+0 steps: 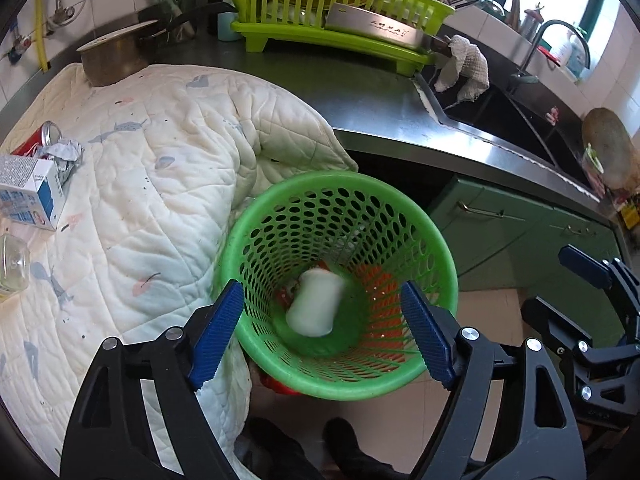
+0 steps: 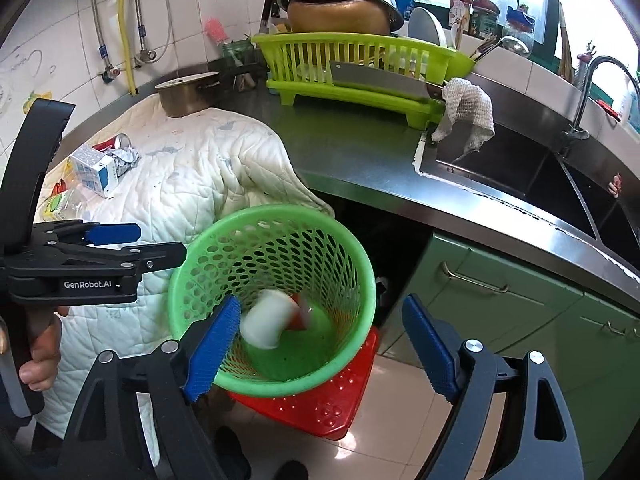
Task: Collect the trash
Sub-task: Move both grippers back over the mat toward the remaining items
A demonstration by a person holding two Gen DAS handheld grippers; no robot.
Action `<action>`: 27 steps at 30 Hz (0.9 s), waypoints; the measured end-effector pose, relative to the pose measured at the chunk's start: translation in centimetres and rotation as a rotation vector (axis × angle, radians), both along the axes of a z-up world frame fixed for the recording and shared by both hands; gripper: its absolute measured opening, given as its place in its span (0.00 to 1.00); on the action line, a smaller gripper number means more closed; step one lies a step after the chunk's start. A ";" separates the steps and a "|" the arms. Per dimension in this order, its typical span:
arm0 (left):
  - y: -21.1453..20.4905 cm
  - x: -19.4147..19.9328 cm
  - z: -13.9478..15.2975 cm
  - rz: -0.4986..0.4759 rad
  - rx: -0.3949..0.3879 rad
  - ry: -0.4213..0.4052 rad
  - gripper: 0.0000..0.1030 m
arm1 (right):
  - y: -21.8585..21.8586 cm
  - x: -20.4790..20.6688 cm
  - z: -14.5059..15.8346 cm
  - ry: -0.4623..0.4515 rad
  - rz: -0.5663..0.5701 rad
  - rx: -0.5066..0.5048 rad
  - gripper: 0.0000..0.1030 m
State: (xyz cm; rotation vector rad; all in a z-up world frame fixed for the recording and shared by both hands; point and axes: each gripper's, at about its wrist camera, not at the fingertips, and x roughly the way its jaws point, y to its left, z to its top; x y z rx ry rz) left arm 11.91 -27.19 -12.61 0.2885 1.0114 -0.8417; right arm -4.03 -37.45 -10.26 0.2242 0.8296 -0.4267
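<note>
A green perforated bin [image 1: 400, 208] [image 2: 352, 256] stands on a red stool [image 2: 332, 404] beside the counter. A white cup [image 1: 314, 304] [image 2: 266, 320], blurred, lies inside it near the bottom with something red beside it. My left gripper [image 1: 326, 334] is open above the bin and empty; it also shows in the right wrist view [image 2: 132, 240]. My right gripper [image 2: 326, 348] is open above the bin, empty; it also shows in the left wrist view [image 1: 576, 280]. On the white quilt [image 1: 140, 184] lie a red can [image 1: 34, 142] [image 2: 114, 143], crumpled paper [image 1: 66, 156] [image 2: 126, 158] and a milk carton [image 1: 28, 196] [image 2: 94, 170].
A clear plastic bottle [image 2: 70, 200] and glass [image 1: 12, 266] lie at the quilt's left. A pot [image 1: 114, 56], a green dish rack [image 1: 332, 12] with a cleaver [image 1: 376, 26], a rag [image 1: 466, 64] and the sink [image 2: 520, 168] line the steel counter. Green cabinets [image 2: 500, 300] stand below.
</note>
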 end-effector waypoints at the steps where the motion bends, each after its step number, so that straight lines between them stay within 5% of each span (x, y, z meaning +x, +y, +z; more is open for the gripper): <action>1: 0.3 0.0 0.2 0.003 0.001 -0.004 0.79 | 0.1 0.0 0.1 -0.003 0.004 -0.001 0.78; 11: 6.6 1.5 2.4 0.143 -0.019 -0.058 0.82 | 2.2 3.5 0.7 -0.024 0.107 0.003 0.82; 27: 23.6 6.4 4.2 0.525 -0.017 -0.116 0.83 | 11.3 14.8 3.4 -0.076 0.442 -0.017 0.82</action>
